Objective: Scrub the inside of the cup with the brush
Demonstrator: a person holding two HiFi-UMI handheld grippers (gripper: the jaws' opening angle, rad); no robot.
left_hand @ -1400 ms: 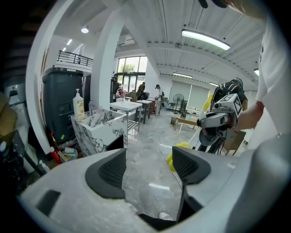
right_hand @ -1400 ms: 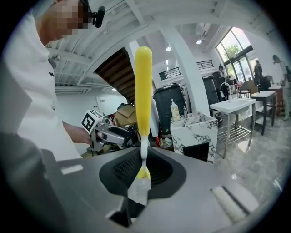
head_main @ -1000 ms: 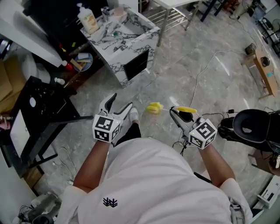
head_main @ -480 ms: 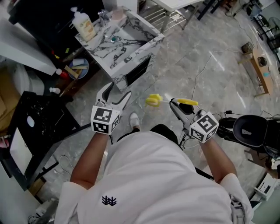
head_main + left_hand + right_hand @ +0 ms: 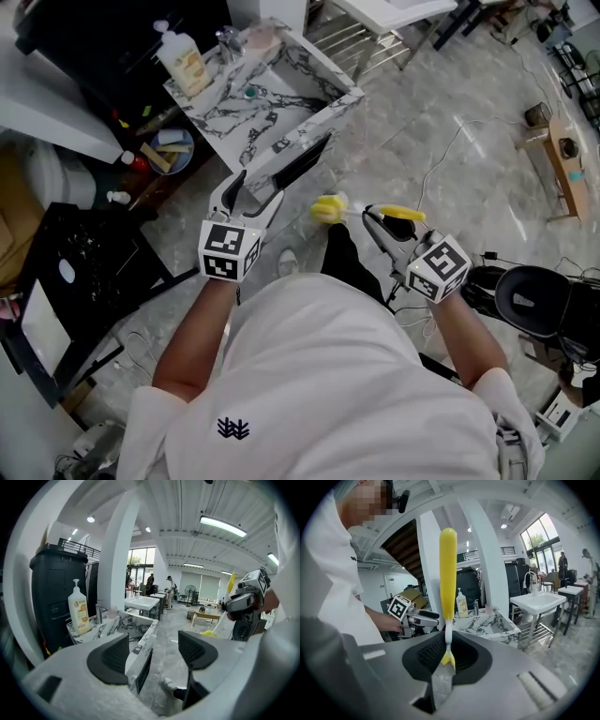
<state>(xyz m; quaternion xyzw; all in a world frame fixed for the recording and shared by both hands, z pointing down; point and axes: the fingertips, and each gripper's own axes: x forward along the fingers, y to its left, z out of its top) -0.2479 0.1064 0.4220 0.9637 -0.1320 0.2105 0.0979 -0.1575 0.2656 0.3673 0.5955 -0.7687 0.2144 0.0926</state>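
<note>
Marble sink counter (image 5: 302, 111) seen ahead of both grippers; soap bottle (image 5: 184, 54) and pinkish cup (image 5: 260, 37) stood on it, well apart from grippers. Left gripper (image 5: 255, 190) jaws spread, nothing between. Brush (image 5: 447, 573) pinched at handle end by right gripper (image 5: 447, 657), head pointed toward left gripper.

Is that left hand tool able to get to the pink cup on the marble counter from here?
Probably yes: the left gripper has its fingers open and empty, and nothing stands between it and the cup beside the tap, though it is not at the counter yet.
</note>
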